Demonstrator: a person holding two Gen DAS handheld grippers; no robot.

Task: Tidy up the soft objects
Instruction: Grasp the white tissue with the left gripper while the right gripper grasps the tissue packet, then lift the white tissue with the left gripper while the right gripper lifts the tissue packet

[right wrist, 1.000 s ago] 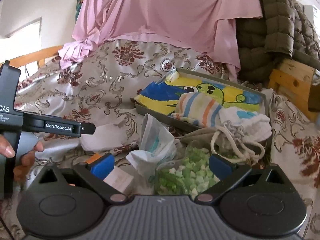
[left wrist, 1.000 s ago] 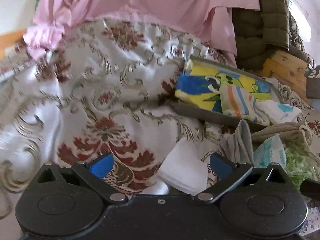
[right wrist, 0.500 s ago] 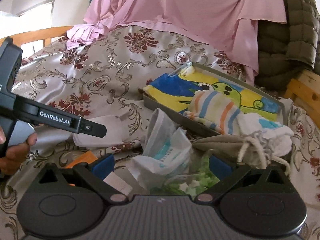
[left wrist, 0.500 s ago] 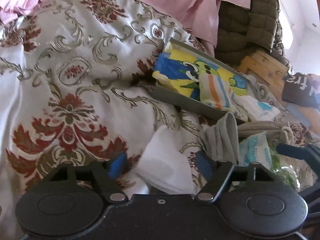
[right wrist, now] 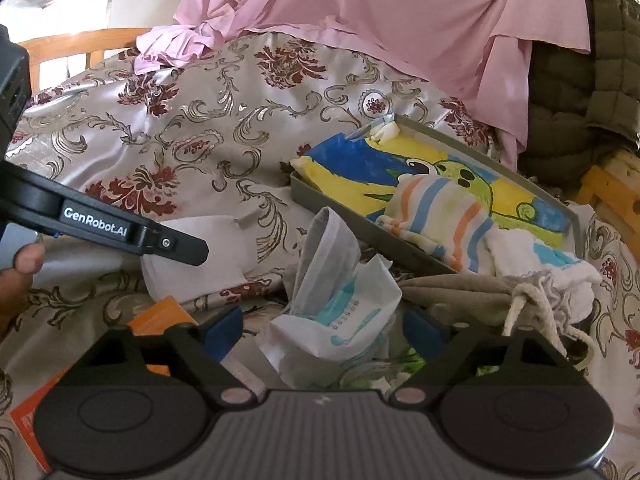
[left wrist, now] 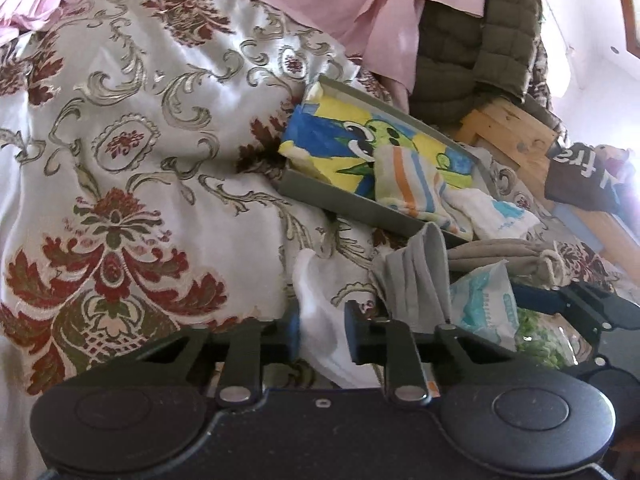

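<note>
Daylight, soft and fairly bright in both my wrist views. In the left view the upper right corner blows out to white glare, probably a window. My satin bedspread (left wrist: 132,152) throws pale sheen patches. Dark shade sits under my gripper bodies along the bottom edge. Fisheye bending is strong at the rims, with black corners. Right view: slight softness throughout; the pink sheet (right wrist: 400,20) reads evenly lit.
</note>
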